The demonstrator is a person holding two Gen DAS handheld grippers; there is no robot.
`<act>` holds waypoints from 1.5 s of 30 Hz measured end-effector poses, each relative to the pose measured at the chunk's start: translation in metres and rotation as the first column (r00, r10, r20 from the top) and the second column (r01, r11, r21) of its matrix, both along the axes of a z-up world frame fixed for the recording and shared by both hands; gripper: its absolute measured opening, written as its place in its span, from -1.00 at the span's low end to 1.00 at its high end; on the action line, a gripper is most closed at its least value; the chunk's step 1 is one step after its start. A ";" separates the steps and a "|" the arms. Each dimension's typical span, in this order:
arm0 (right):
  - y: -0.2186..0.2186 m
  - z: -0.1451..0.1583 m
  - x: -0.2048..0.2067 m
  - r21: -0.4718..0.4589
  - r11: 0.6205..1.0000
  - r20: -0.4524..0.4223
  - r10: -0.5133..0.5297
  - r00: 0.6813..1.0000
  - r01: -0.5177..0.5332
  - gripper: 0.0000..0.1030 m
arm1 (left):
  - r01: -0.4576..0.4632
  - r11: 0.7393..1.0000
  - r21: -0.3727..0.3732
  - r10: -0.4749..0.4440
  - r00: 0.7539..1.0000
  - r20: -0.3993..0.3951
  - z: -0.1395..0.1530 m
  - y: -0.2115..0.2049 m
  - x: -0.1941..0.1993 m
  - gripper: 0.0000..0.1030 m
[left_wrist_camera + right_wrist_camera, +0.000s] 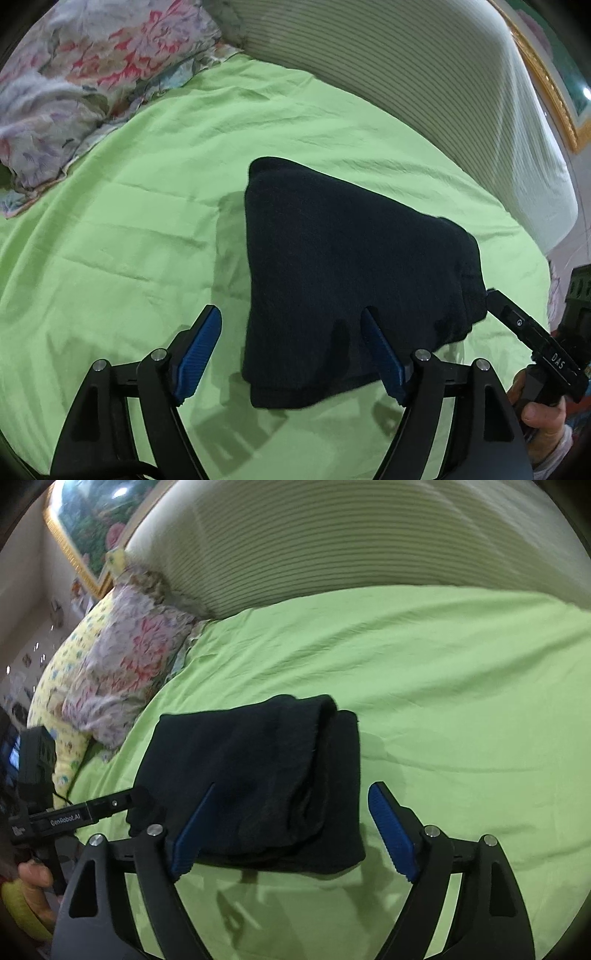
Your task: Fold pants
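Note:
The dark navy pants (351,266) lie folded into a compact stack on the green bed sheet (129,240). My left gripper (291,317) is open above the stack's near left corner, blue pads spread, holding nothing. In the right wrist view the folded pants (258,775) show layered edges on the right side. My right gripper (295,797) is open over the stack's near edge and holds nothing. The right gripper shows in the left wrist view (491,295) at the pants' right edge, and the left gripper in the right wrist view (136,794) at their left edge.
A floral pillow (85,74) lies at the back left of the bed. A striped padded headboard (424,92) runs along the back. A gold-framed picture (81,528) hangs on the wall. A yellow patterned pillow (62,686) sits beside the floral one.

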State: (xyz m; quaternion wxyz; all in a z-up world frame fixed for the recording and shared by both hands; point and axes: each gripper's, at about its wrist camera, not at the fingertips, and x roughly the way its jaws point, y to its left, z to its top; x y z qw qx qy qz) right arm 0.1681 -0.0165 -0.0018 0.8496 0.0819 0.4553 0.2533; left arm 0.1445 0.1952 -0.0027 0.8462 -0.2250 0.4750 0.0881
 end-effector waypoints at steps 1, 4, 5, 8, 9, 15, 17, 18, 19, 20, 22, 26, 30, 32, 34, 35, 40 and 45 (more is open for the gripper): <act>0.002 0.002 -0.003 -0.010 1.000 0.015 0.011 1.000 -0.011 0.61 | 0.005 1.000 0.006 -0.005 1.000 0.001 0.002 -0.003 -0.002 0.52; 0.008 0.009 -0.015 -0.046 0.998 0.073 0.041 0.997 -0.037 0.61 | 0.010 0.999 0.039 -0.011 1.000 0.007 0.008 -0.013 -0.010 0.52; 0.009 0.010 -0.018 -0.054 0.998 0.088 0.046 0.995 -0.041 0.61 | 0.013 0.999 0.050 -0.013 1.000 0.012 0.010 -0.016 -0.012 0.52; 0.010 0.014 -0.030 -0.069 0.997 0.125 0.044 0.991 -0.036 0.61 | 0.020 0.996 0.089 -0.022 0.999 0.026 0.016 -0.025 -0.020 0.52; 0.010 0.014 -0.032 -0.070 0.997 0.133 0.045 0.990 -0.036 0.61 | 0.025 0.995 0.102 -0.028 0.999 0.031 0.018 -0.029 -0.022 0.52; 0.010 0.011 -0.047 -0.089 0.995 0.159 0.059 0.985 -0.046 0.63 | 0.058 0.982 0.177 -0.068 0.997 0.048 0.024 -0.047 -0.033 0.58; 0.010 0.009 -0.050 -0.092 0.995 0.162 0.060 0.985 -0.045 0.63 | 0.062 0.980 0.188 -0.075 0.995 0.064 0.025 -0.050 -0.037 0.63; 0.010 0.007 -0.052 -0.094 0.995 0.164 0.060 0.985 -0.045 0.63 | 0.063 0.979 0.192 -0.078 0.994 0.070 0.025 -0.052 -0.039 0.64; 0.010 0.006 -0.054 -0.095 0.994 0.167 0.062 0.984 -0.046 0.64 | 0.063 0.978 0.199 -0.079 0.994 0.075 0.025 -0.054 -0.041 0.64; 0.010 0.005 -0.055 -0.097 0.994 0.173 0.065 0.983 -0.049 0.64 | 0.065 0.977 0.201 -0.082 0.993 0.079 0.024 -0.056 -0.042 0.64; 0.011 0.002 -0.059 -0.106 0.993 0.189 0.074 0.979 -0.054 0.64 | 0.070 0.978 0.196 -0.086 0.993 0.076 0.020 -0.057 -0.042 0.64; 0.016 -0.002 -0.064 -0.137 0.988 0.218 0.098 0.971 -0.069 0.66 | 0.051 0.978 0.204 -0.066 0.995 0.070 0.012 -0.057 -0.043 0.64; 0.020 -0.005 -0.067 -0.152 0.984 0.240 0.129 0.962 -0.094 0.67 | 0.016 0.973 0.231 -0.038 0.995 0.093 0.010 -0.057 -0.046 0.64; 0.021 -0.007 -0.068 -0.154 0.983 0.244 0.134 0.960 -0.098 0.68 | 0.008 0.971 0.239 -0.032 0.995 0.097 0.009 -0.058 -0.046 0.64; 0.024 -0.009 -0.067 -0.160 0.982 0.249 0.141 0.958 -0.103 0.68 | 0.006 0.969 0.245 -0.030 0.995 0.094 0.007 -0.058 -0.045 0.64; 0.025 -0.010 -0.067 -0.164 0.981 0.252 0.144 0.957 -0.104 0.68 | 0.006 0.969 0.246 -0.030 0.995 0.093 0.007 -0.058 -0.045 0.64; 0.028 -0.014 -0.068 -0.155 0.982 0.262 0.145 0.954 -0.107 0.69 | -0.002 0.964 0.265 -0.023 0.996 0.091 0.004 -0.059 -0.046 0.65; 0.029 -0.017 -0.068 -0.163 0.982 0.269 0.135 0.954 -0.094 0.69 | -0.009 0.964 0.264 -0.014 0.996 0.087 0.002 -0.059 -0.048 0.65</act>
